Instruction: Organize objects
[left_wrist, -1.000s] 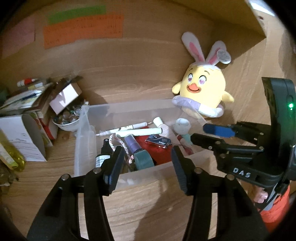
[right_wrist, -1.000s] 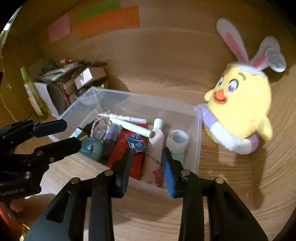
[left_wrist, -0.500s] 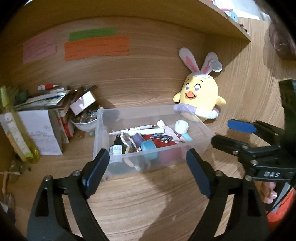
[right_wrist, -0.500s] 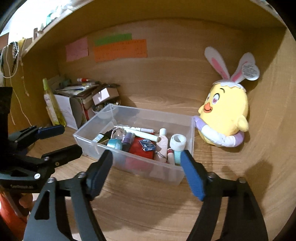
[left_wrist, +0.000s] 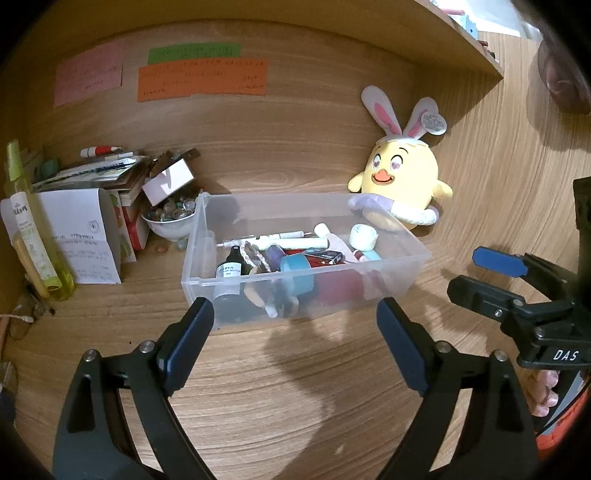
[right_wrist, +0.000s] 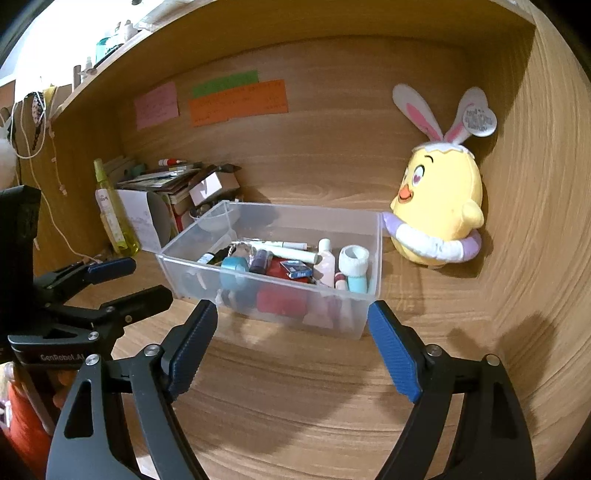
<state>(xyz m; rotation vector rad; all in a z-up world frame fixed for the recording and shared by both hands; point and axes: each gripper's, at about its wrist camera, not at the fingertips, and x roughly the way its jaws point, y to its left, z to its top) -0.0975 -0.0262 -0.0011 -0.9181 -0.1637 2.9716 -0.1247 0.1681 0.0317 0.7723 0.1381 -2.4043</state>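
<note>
The clear rectangular plastic bin (left_wrist: 306, 291) of small items sits on the wooden table (left_wrist: 295, 387), just left of the yellow plush chick (left_wrist: 400, 184). Left gripper (left_wrist: 295, 347) and right gripper (right_wrist: 291, 345): jaws apart, empty (both in front of the bin). Risk: a low approach could catch the bin's front wall and push it into the chick.

Yellow bunny-eared plush (left_wrist: 400, 184) by wall
</note>
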